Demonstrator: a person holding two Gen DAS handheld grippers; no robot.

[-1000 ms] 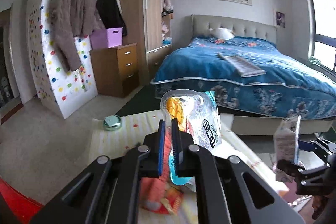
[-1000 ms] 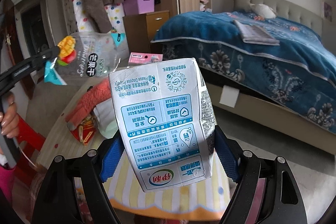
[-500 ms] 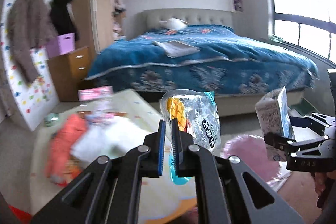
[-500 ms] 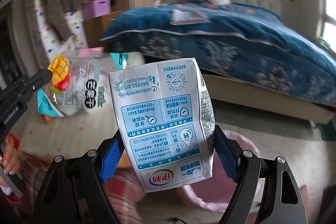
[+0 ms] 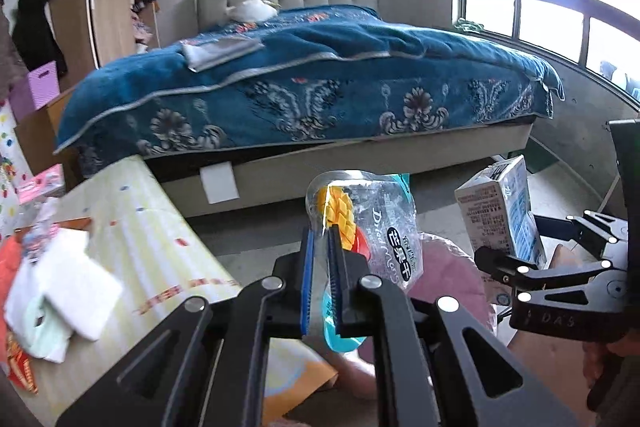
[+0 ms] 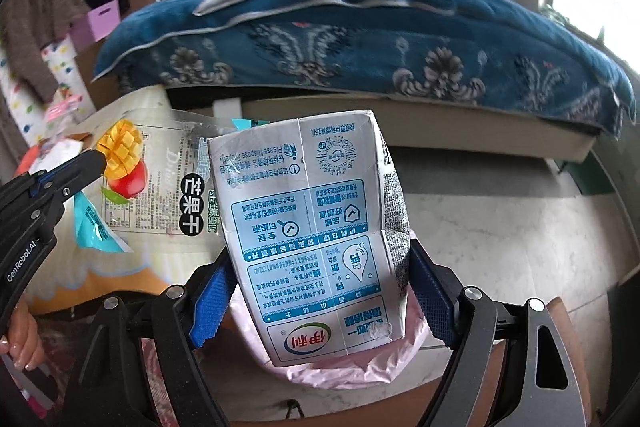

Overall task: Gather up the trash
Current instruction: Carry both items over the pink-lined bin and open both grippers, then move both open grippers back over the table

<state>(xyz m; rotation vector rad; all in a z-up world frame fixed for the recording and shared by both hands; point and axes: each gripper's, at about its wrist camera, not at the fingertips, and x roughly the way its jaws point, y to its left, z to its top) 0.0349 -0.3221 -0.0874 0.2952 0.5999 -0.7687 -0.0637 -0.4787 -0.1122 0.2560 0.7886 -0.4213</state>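
The left gripper (image 5: 320, 259) is clamped on the edge of a crinkly dried-mango snack bag (image 5: 376, 227). Its blue pads (image 5: 307, 267) have just eased slightly apart, yet the plastic is still pinched between them, and the bag stands up and fans out to the right past the fingertips. The right gripper (image 6: 320, 291) holds a blue-and-white milk carton (image 6: 316, 227) across its width, one pad pressed on each side, with the print upside down and most of the carton sticking out beyond the tips. Directly beneath the carton sits a bin lined with a pink bag (image 6: 344, 367). The snack bag hangs just to the carton's left, above the edge of a yellow-clothed table (image 5: 160, 247). A blue-covered bed (image 5: 320, 83) fills the room behind.
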